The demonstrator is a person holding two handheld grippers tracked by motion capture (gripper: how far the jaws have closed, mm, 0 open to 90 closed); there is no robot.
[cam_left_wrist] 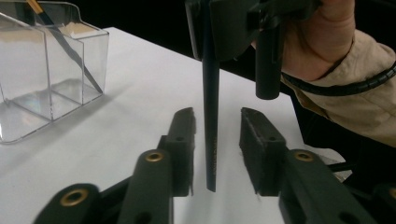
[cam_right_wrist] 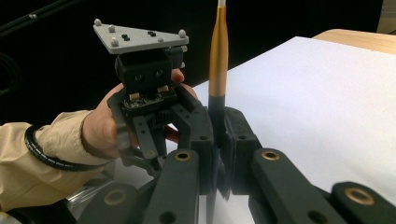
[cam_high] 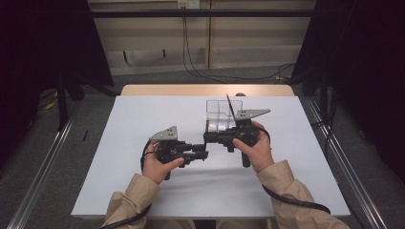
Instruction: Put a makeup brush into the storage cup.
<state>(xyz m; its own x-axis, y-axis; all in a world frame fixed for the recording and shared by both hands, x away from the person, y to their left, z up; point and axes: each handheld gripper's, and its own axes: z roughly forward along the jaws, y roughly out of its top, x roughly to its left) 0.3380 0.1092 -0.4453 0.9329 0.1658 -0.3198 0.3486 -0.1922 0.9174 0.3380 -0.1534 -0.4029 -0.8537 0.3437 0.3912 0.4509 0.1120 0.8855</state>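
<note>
The right gripper (cam_right_wrist: 218, 140) has its jaws pressed together on a slim paintbrush (cam_right_wrist: 217, 70), pinching the dark handle just below the gold ferrule so that the brush stands upright, bristle end up and the tapered tail hanging straight down. That looks like a handover: the tail drops between the jaws of the left gripper (cam_left_wrist: 217, 140), which stand spread to either side of it, pads clear of the handle, so only the right gripper bears the brush. From above, the two grippers meet nose to nose over the middle of the white table (cam_high: 143, 124), with the left gripper (cam_high: 198, 155) a little lower and nearer the person than the right gripper (cam_high: 210, 136). Just behind the right gripper stands a clear plastic organizer (cam_high: 220, 114) with divided compartments, and a second dark brush (cam_left_wrist: 70, 46) leans slantwise in one of them. I would guess the held brush belongs there as well. There is plenty of open tabletop on the left and along the near edge for either hand to swing away, while the organizer's thin walls sit close behind the right hand, so a move toward it leaves little slack.
</note>
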